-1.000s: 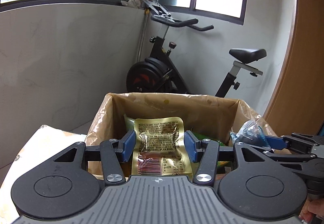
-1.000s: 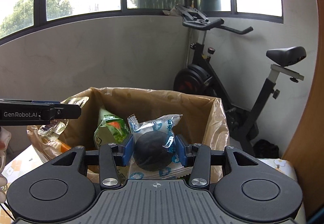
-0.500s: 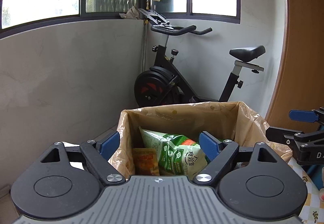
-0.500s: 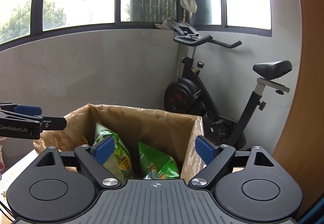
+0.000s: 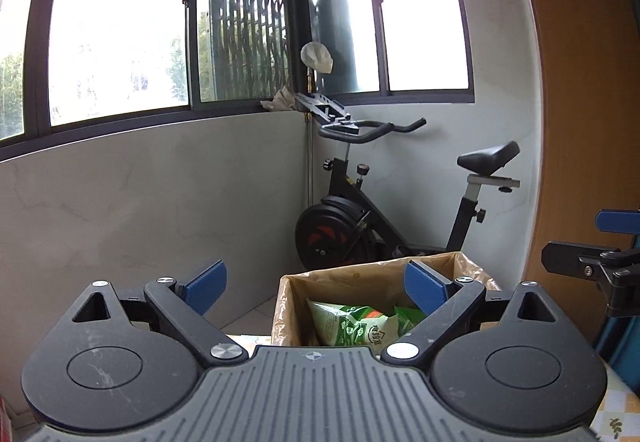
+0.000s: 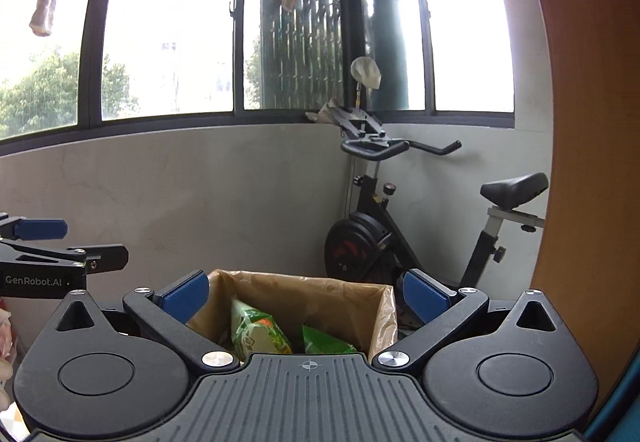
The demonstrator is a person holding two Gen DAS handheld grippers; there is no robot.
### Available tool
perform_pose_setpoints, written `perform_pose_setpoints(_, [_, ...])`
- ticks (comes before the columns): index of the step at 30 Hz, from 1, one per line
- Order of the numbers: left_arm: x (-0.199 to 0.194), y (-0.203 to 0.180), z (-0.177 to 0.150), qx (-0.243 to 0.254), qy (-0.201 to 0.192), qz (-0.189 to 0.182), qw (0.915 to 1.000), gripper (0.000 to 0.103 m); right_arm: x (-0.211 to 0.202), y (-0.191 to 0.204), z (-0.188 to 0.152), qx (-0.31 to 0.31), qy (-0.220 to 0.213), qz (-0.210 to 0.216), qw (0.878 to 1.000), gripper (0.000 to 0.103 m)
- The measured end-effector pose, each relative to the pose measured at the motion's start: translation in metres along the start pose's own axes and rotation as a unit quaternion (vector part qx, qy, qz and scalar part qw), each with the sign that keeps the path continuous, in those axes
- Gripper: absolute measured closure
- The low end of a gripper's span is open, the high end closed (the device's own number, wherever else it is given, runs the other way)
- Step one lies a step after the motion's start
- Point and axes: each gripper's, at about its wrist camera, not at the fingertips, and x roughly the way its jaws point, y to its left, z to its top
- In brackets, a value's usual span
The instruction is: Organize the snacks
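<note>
A cardboard box lined with a brown plastic bag (image 5: pixel 288 306) (image 6: pixel 320 288) stands ahead of both grippers. Green snack bags (image 5: pixel 352 328) (image 6: pixel 258 334) lie inside it. My left gripper (image 5: pixel 316 288) is open and empty, raised above and behind the box, which sits toward its right finger. My right gripper (image 6: pixel 302 296) is open and empty, with the box between its fingers in view. Each gripper shows at the edge of the other's view: the right one in the left wrist view (image 5: pixel 600 254), the left one in the right wrist view (image 6: pixel 52 254).
An exercise bike (image 5: pixel 380 210) (image 6: pixel 400 226) stands in the corner behind the box. A grey wall with windows runs behind. A wooden panel (image 5: pixel 580 102) is at the right. A patterned tablecloth (image 5: pixel 620 414) shows at the lower right.
A second ago my left gripper held a gold packet and my right a wrapped dark round snack over the box. Both opened, dropped them in, then lifted and drew back.
</note>
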Motion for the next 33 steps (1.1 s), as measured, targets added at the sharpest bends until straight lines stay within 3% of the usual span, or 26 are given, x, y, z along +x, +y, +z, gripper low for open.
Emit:
perform_pose_setpoints(5, [-0.035, 0.002, 0.002, -0.005, -0.006, 0.007, 0.9999, 0.006, -0.038, 0.014, 0.006, -0.021, -0.016, -0.018, 0.999, 0.0])
perform_pose_setpoints(11, [-0.056, 0.011, 0.002, -0.024, -0.008, 0.006, 0.9997, 0.006, -0.061, 0.018, 0.005, 0.009, -0.015, -0.017, 1.0, 0.0])
perform_pose_setpoints(33, [-0.043, 0.011, -0.005, -0.055, 0.01, 0.014, 0.9983, 0.006, -0.06, 0.024, 0.003, 0.016, -0.001, -0.03, 0.999, 0.0])
